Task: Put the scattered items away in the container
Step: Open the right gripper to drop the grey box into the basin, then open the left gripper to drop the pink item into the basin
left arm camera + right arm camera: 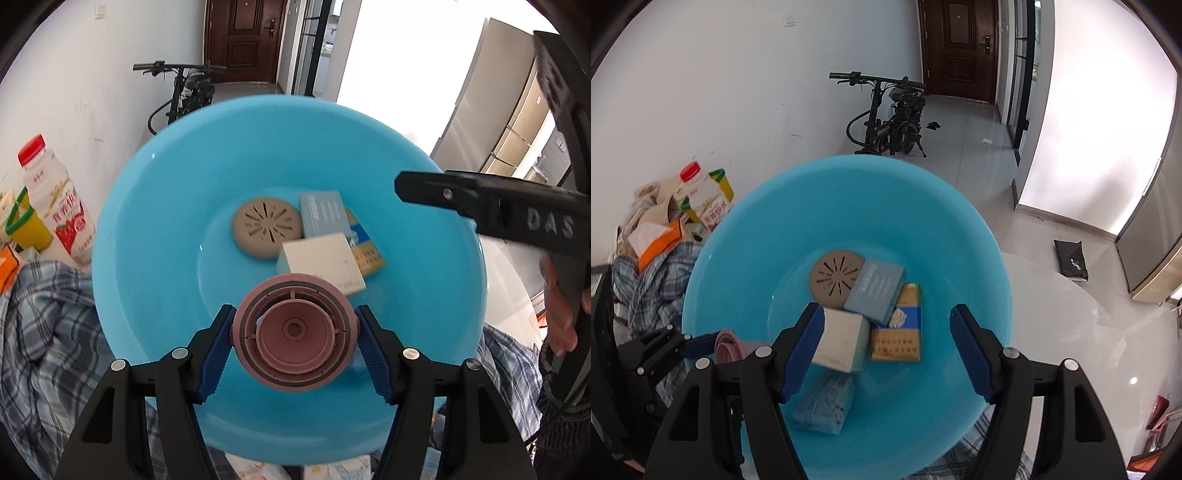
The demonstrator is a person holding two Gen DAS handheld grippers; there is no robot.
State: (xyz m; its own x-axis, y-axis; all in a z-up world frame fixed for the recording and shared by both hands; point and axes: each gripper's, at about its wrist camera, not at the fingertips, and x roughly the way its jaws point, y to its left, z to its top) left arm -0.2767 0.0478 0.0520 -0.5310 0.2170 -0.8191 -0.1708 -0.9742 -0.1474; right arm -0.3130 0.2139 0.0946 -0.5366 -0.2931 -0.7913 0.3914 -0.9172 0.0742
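Left wrist view: my left gripper (294,334) has its jaws clamped on the pink lid (294,332), held over the blue basin (155,206). Right gripper (886,349) hangs with jaws apart, empty. I judge releasing comes next.

On my left wrist view, raised letters "DAS" stand on the black body of the right gripper (406,190) at the right side. The milk bottle (55,199) with a red cap carries red Chinese characters above a strawberry picture; I cannot read them. Print on the boxes in the blue basin (155,206) is too blurred to read.
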